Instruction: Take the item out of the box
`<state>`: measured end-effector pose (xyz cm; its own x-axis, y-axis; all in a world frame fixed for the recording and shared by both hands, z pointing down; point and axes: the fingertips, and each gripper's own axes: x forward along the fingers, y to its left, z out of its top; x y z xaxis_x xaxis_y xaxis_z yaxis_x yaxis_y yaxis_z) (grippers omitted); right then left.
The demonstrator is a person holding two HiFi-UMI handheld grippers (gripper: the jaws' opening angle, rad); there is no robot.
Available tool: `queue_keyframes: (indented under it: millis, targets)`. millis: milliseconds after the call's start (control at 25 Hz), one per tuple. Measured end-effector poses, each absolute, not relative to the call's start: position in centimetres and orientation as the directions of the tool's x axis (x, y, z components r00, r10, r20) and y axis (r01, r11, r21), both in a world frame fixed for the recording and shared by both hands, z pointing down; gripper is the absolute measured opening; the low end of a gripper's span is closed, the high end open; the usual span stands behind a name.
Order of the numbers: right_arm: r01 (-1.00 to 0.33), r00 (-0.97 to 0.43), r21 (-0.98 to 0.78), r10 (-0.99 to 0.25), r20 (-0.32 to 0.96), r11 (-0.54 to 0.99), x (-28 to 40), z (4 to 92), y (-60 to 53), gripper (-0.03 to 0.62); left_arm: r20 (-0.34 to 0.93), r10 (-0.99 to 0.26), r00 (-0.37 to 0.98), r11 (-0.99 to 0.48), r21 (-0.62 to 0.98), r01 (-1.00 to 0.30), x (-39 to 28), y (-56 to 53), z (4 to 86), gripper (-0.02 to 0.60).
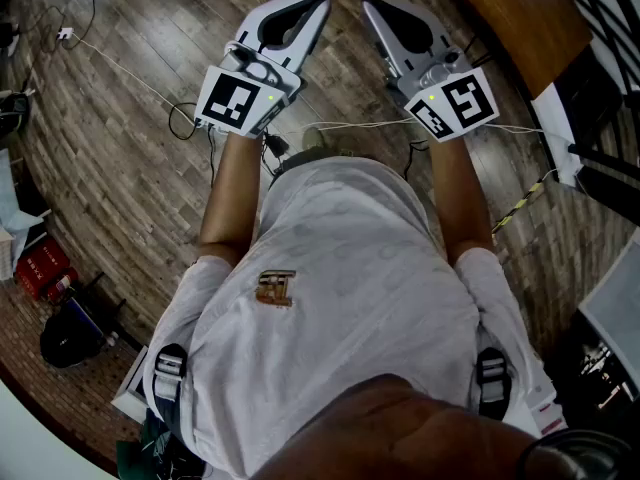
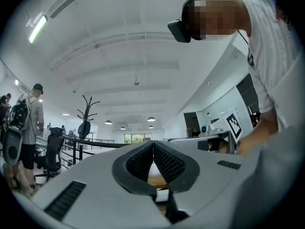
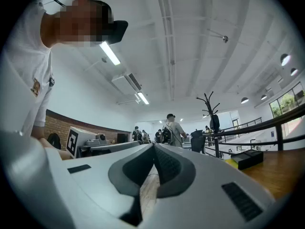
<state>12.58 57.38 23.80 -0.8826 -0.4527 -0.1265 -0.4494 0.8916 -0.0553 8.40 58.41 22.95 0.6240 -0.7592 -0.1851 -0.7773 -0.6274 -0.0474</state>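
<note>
Head view — left gripper (image 1: 318,4), right gripper (image 1: 370,6) (jaws together).

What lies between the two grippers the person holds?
In the head view, only wood-plank floor lies between the left gripper and right gripper; a white cable crosses just below them.

Pale grey left gripper (image 1: 318,3) and right gripper (image 1: 370,5), black-and-white square-patterned marker cubes (image 1: 232,101); grey-brown wood-plank floor (image 1: 130,158); white cotton shirt (image 1: 350,298), brown emblem (image 1: 275,288).
</note>
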Motion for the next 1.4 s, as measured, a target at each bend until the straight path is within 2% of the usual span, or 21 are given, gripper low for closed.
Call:
queue_keyframes:
  millis: [440, 1400]
  targets:
    - [-0.457, -0.876, -0.081, -0.464, -0.135, 0.886, 10.6, 24.2, 56.1, 0.032, -0.184, -0.749, 0.637, -0.643, -0.032, -0.766, 6.3, 56.8, 23.7, 0.020]
    - [-0.524, -0.840, -0.079, -0.530, -0.118, 0.848, 4.6, 24.9, 51.2, 0.032, -0.196, -0.741, 0.642, -0.654, -0.002, -0.756, -3.1, 51.8, 24.5, 0.020]
